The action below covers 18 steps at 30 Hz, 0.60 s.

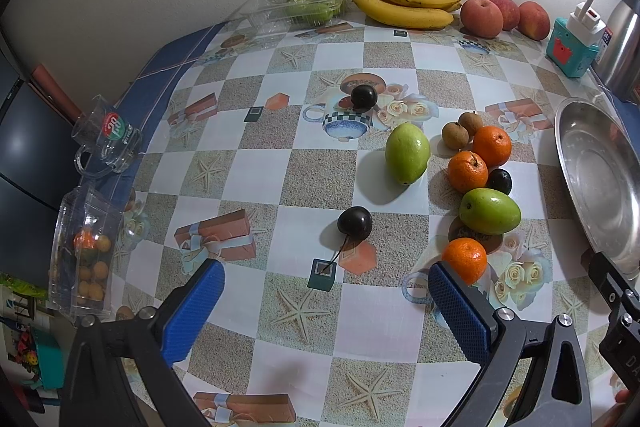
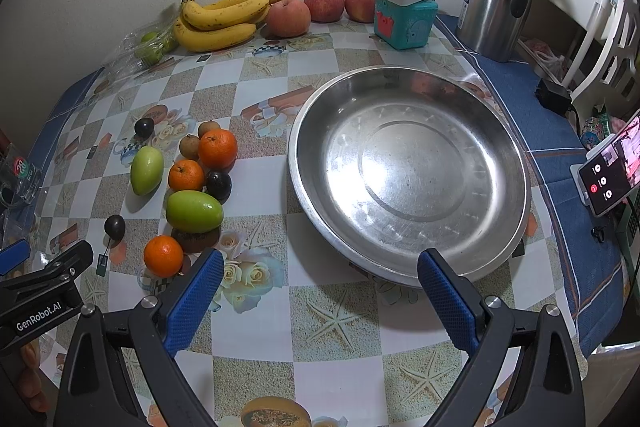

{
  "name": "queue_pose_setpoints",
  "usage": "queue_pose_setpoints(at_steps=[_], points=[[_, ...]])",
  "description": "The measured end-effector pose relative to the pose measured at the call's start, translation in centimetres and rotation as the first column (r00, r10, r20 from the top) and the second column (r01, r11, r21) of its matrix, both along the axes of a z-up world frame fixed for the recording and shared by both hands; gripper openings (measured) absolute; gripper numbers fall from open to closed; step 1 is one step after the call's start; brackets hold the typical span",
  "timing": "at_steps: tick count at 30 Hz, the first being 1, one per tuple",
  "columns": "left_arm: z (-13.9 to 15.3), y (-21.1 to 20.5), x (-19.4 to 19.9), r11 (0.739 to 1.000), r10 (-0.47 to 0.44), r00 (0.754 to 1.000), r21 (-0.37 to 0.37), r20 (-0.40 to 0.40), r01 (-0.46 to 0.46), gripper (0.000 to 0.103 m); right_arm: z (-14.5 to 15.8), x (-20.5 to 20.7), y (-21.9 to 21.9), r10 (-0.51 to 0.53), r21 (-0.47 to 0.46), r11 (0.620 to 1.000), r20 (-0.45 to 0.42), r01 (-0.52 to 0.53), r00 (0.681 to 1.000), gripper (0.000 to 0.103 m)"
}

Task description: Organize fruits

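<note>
Left gripper (image 1: 326,281) hangs spread wide and empty over the tablecloth (image 1: 280,167); a dark cherry (image 1: 355,223) sits just ahead, stem trailing back toward the jaws. Right gripper (image 2: 320,275), also spread (nothing held), faces the steel pan (image 2: 408,163). Green mango (image 2: 194,211) lies crosswise left of it.
</note>
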State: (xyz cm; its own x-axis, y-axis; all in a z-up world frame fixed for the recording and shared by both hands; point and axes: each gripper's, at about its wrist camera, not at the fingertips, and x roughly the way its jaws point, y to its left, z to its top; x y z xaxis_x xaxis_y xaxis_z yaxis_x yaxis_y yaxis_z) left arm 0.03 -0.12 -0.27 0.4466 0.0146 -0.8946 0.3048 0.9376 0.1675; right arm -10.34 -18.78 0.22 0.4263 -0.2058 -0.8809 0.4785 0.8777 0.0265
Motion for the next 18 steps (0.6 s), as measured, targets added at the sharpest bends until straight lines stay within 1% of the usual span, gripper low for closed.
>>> queue_pose_setpoints(at_steps=[13,18], points=[[-0.14,-0.17,-0.12,1.0,-0.002,1.0,0.0,-0.001,0.002,0.103,-0.36,0.1,0.1,0.0,0.007,1.0,-0.013,0.0,1.0,0.098],[-0.24,-0.36,-0.18,1.0,-0.006,1.0,-0.011,-0.008,0.006,0.103,-0.48,0.15,0.16,0.001,0.011,1.0,-0.021,-0.001,1.0,0.098]])
